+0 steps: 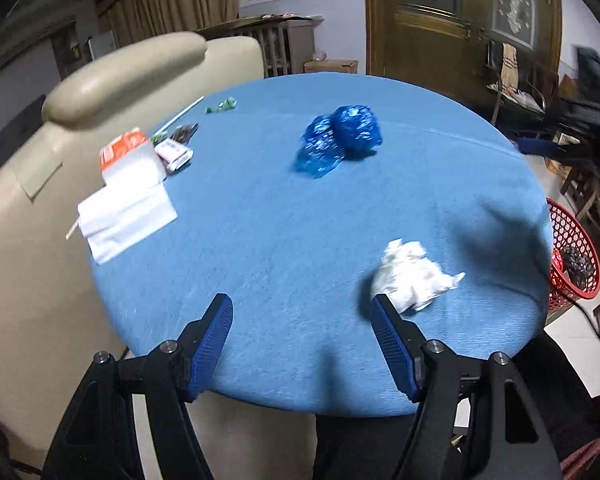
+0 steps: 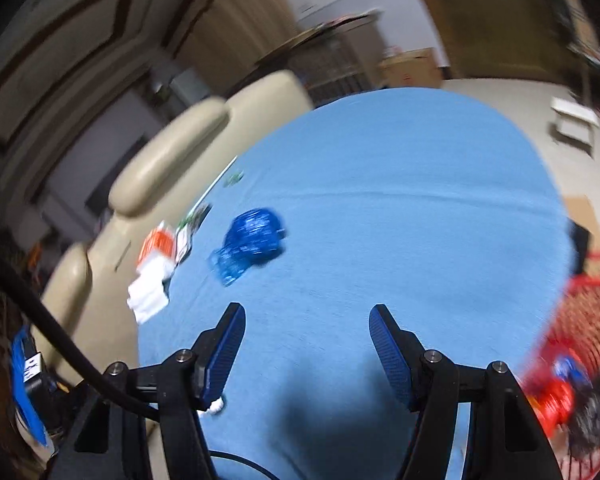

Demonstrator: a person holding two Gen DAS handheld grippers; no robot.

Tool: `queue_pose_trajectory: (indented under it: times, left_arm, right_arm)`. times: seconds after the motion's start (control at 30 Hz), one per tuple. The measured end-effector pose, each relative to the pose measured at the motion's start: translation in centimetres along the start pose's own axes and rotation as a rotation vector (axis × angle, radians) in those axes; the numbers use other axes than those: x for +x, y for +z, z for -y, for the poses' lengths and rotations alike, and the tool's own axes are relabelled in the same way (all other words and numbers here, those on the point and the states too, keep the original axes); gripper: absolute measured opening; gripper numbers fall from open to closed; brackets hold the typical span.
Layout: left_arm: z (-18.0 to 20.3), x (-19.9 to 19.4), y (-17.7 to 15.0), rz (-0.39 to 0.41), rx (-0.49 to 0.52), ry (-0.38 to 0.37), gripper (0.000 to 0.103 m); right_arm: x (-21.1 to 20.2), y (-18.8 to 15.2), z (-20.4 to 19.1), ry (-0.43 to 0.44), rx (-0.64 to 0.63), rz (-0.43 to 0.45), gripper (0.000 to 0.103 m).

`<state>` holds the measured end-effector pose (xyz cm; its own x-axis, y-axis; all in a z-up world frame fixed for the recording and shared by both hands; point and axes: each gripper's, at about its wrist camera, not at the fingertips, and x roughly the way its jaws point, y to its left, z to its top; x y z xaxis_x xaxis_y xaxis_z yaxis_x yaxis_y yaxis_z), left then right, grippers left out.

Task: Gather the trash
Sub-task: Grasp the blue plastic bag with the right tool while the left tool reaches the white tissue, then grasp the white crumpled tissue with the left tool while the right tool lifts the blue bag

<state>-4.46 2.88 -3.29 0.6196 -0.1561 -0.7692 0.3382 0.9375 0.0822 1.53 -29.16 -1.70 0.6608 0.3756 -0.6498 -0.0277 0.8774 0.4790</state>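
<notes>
Both wrist views over table (image 1: 300,240)

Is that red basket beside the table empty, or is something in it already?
Not empty. The red basket already holds a dark crumpled lump; the blurred right view shows red-and-blue bits too.

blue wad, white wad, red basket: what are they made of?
Blue wad: thin plastic film or foil, by its glossy, crinkled glints. White wad: likely tissue or soft paper, matte, with rumpled folds. Red basket: probably moulded plastic, from its uniform open lattice wall.

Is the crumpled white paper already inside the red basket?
No, the crumpled white paper lies on the blue table, just beyond the open left gripper, while the red basket sits off the table's edge.
</notes>
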Motion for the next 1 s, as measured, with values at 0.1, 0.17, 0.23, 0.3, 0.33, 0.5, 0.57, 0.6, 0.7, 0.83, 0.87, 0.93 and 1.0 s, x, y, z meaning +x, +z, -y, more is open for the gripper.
queue_pose_trajectory:
  times: [0.1,0.17,0.23,0.3,0.33,0.5,0.57,0.6,0.7,0.83,0.87,0.93,1.0]
  left_arm:
    - [-1.3,0.7,-0.4,-0.007,-0.025,-0.017,0.072]
    - [-2.1,1.1,-0.6,-0.014,-0.037,-0.020,0.072]
    - [-2.7,1.4,-0.9,-0.020,-0.051,-0.021,0.072]
    - [-3.5,2.0,-0.8,-0.028,-0.070,-0.024,0.072]
    - [-3.9,2.1,-0.8,-0.032,-0.080,-0.027,0.072]
    - [-5.0,2.8,-0.4,-0.036,-0.126,-0.075,0.072]
    - [-4.8,2.9,0.0,-0.035,-0.129,-0.107,0.072]
    - [-4.6,2.9,0.2,-0.035,-0.129,-0.119,0.072]
    - [-3.6,2.8,0.6,-0.032,-0.118,-0.172,0.072]
    - [-1.6,2.8,0.6,-0.039,-0.085,-0.241,0.072]
    - [-0.7,2.8,0.6,-0.044,-0.067,-0.261,0.072]
    - [0.6,3.0,0.7,-0.051,-0.033,-0.278,0.073]
    - [2.3,3.4,0.8,-0.058,0.009,-0.283,0.073]
  right_arm:
    - [4.3,1.7,-2.3,0.002,-0.050,-0.048,0.069]
    - [7.2,3.0,-3.4,0.004,-0.069,-0.071,0.069]
    - [9.6,4.4,-4.1,0.012,-0.068,-0.091,0.069]
    - [12.5,5.9,-4.8,-0.002,-0.052,-0.110,0.069]
    - [13.5,6.5,-5.0,-0.007,-0.043,-0.113,0.069]
    - [19.0,7.8,-5.1,-0.032,-0.001,-0.174,0.071]
    - [20.6,7.6,-5.4,-0.061,-0.031,-0.182,0.071]
    - [21.1,7.3,-5.4,-0.064,-0.041,-0.183,0.067]
    - [20.2,6.8,-5.2,-0.063,-0.056,-0.148,0.055]
    - [15.8,6.4,-3.3,-0.052,-0.017,-0.082,0.054]
    - [14.7,6.2,-2.8,-0.052,-0.012,-0.074,0.054]
    - [11.9,5.6,-1.5,-0.063,0.000,-0.054,0.054]
    - [9.1,4.8,-0.3,-0.071,0.015,-0.038,0.054]
